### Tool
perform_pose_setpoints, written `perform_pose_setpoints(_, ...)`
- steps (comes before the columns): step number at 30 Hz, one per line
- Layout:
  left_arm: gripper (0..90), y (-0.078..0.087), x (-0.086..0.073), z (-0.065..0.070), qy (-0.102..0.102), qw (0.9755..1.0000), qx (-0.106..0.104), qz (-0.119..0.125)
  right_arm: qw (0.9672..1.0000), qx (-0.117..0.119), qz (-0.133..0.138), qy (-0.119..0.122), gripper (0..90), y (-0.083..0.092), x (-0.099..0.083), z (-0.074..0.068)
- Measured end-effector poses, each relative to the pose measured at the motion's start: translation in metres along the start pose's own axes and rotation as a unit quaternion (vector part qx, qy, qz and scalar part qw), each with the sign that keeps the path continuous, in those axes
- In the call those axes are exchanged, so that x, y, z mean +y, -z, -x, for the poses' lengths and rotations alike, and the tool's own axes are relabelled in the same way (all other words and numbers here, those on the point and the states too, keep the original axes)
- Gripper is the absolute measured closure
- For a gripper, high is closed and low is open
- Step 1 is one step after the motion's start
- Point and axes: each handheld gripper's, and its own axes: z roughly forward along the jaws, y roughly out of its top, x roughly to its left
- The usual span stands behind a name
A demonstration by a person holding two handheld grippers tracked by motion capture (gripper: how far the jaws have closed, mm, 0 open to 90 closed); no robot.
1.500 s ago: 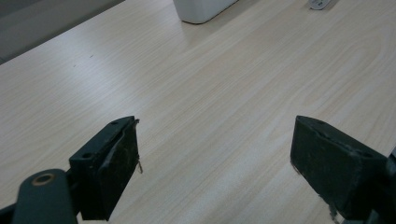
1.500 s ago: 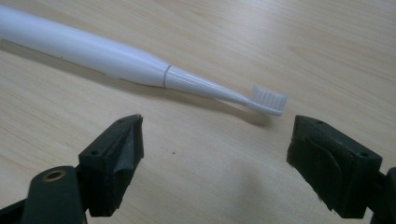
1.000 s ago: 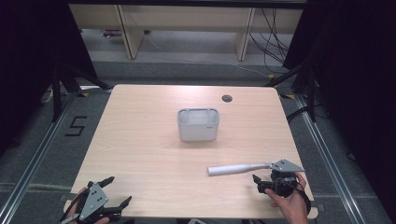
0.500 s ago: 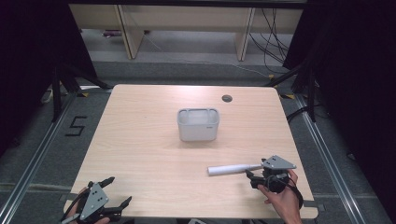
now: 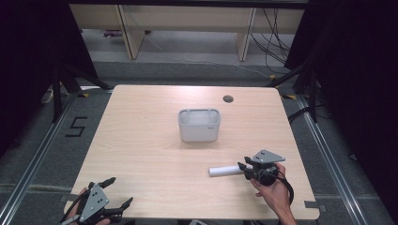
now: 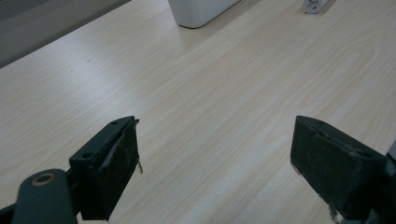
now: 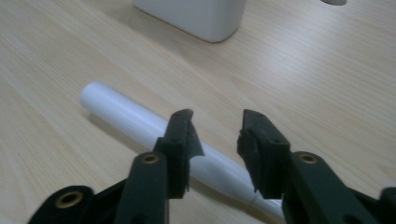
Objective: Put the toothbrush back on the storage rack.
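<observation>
Compared with a second ago, the left gripper (image 5: 107,206) hasn't budged at the near left corner of the table (image 5: 141,140), jaws spread wide with nothing but bare wood between them. The right gripper (image 5: 244,169) has slid left along the white tube (image 5: 225,170) and its jaws have just been closing; they now sit narrow with the tube running under and between them, but the pads don't look like they're pressing on it yet.

Materials: the table is pale wood-grain laminate, smooth and matte, with a round dark cable hole (image 5: 228,99) near the far edge. Mid-table sits a white plastic bin (image 5: 199,125), boxy with rounded corners. The tube is smooth, glossy white, a plain cylinder lying flat near the front right, well apart from the bin. Jaw pads are black, blocky, a bit scuffed.
</observation>
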Motion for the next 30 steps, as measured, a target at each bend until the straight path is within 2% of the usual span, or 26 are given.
perform_pose_setpoints(2,14.8,0.0,0.0,0.0,-0.001,1.0,-0.002,-0.005,1.0,0.003,0.004,0.007,73.4,-0.002,0.003,-0.003)
perform_pose_setpoints(3,14.8,0.0,0.0,0.0,-0.001,1.0,-0.002,-0.005,1.0,0.004,-0.001,0.001,76.2,-0.004,0.005,-0.007)
perform_pose_setpoints(4,14.9,0.0,0.0,0.0,-0.001,1.0,0.0,-0.001,0.9997,0.009,0.002,0.022,78.6,-0.006,0.007,-0.006)
perform_pose_setpoints(6,14.9,0.0,0.0,0.0,-0.001,1.0,0.001,-0.001,0.9995,0.014,0.0,0.03,82.4,-0.01,0.01,-0.009)
perform_pose_setpoints(8,14.9,0.001,0.0,0.0,0.003,1.0,0.006,-0.002,0.9996,0.02,-0.009,0.019,85.8,-0.014,0.012,-0.015)
perform_pose_setpoints(9,14.8,0.001,0.0,0.001,0.004,1.0,0.006,-0.001,0.999,0.023,-0.01,0.036,87.1,-0.017,0.014,-0.015)
perform_pose_setpoints(11,14.9,0.0,0.0,0.0,0.0,1.0,0.0,-0.001,0.9985,0.029,-0.016,0.043,89.0,-0.024,0.017,-0.019)
perform_pose_setpoints(13,14.9,0.001,0.0,0.001,0.002,1.0,0.006,-0.005,0.998,0.032,-0.024,0.048,89.8,-0.029,0.019,-0.022)
perform_pose_setpoints(14,14.8,0.001,0.0,0.0,0.0,1.0,0.004,-0.006,0.9981,0.036,-0.032,0.04,90.0,-0.03,0.02,-0.025)
perform_pose_setpoints(15,14.8,0.0,0.0,0.0,-0.003,1.0,-0.001,-0.008,0.9975,0.039,-0.029,0.051,90.0,-0.034,0.022,-0.025)
perform_pose_setpoints(16,14.8,-0.001,0.0,0.0,-0.002,1.0,-0.002,-0.001,0.9974,0.04,-0.031,0.05,90.0,-0.037,0.024,-0.027)
perform_pose_setpoints(17,14.8,0.0,0.0,-0.001,-0.008,0.9999,-0.002,-0.008,0.997,0.042,-0.033,0.057,90.0,-0.039,0.025,-0.029)
perform_pose_setpoints(21,14.9,0.0,0.0,-0.001,-0.008,0.9999,-0.004,-0.013,0.9958,0.047,-0.043,0.065,90.0,-0.05,0.03,-0.037)
perform_pose_setpoints(24,14.9,0.002,0.0,-0.001,-0.007,0.9999,0.005,-0.013,0.9947,0.051,-0.05,0.074,90.0,-0.056,0.033,-0.041)
perform_pose_setpoints(30,14.9,0.001,0.0,-0.001,-0.007,0.9999,-0.002,-0.012,0.994,0.058,-0.061,0.07,90.0,-0.064,0.036,-0.045)
